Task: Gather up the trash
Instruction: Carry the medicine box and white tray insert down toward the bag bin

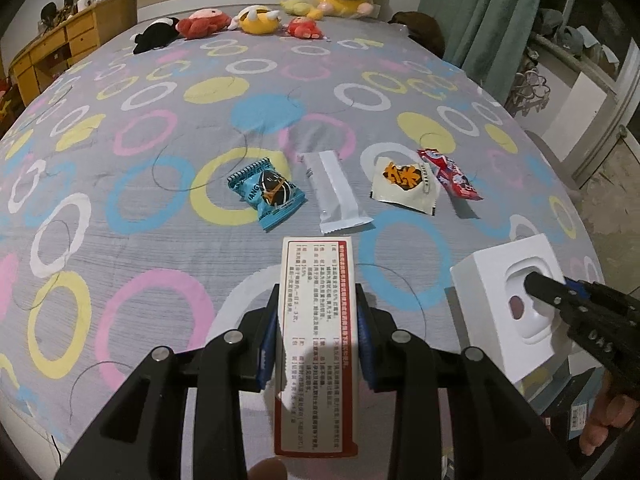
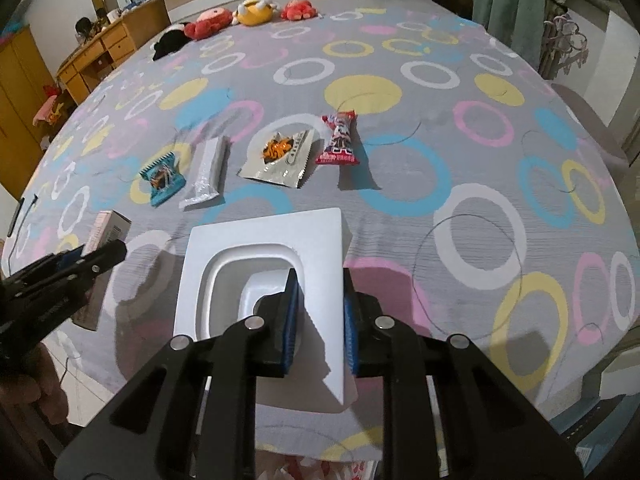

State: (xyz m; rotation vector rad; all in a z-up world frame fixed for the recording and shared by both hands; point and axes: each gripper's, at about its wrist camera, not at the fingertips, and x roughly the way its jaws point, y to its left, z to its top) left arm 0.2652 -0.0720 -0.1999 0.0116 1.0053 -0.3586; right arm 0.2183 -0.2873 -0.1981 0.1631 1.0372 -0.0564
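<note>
My left gripper [image 1: 318,316] is shut on a long white medicine box [image 1: 316,344] with red-edged print, held over the near edge of the bed. My right gripper [image 2: 320,312] is shut on the side wall of a white moulded packaging tray [image 2: 260,264]; that tray also shows in the left wrist view [image 1: 492,280]. On the bedspread beyond lie a blue snack packet [image 1: 266,192], a silver-white wrapper [image 1: 336,196], a white and orange packet [image 1: 404,184] and a red candy wrapper [image 1: 450,174]. The same four lie in a row in the right wrist view, starting at the blue packet [image 2: 162,178].
The bed carries a grey bedspread [image 1: 160,160] with coloured rings. Several plush toys [image 1: 256,20] line the headboard end. A wooden desk [image 1: 60,48] stands to the left, green curtains [image 1: 492,12] to the right. Floor and boxes [image 1: 580,408] lie below the bed's near right corner.
</note>
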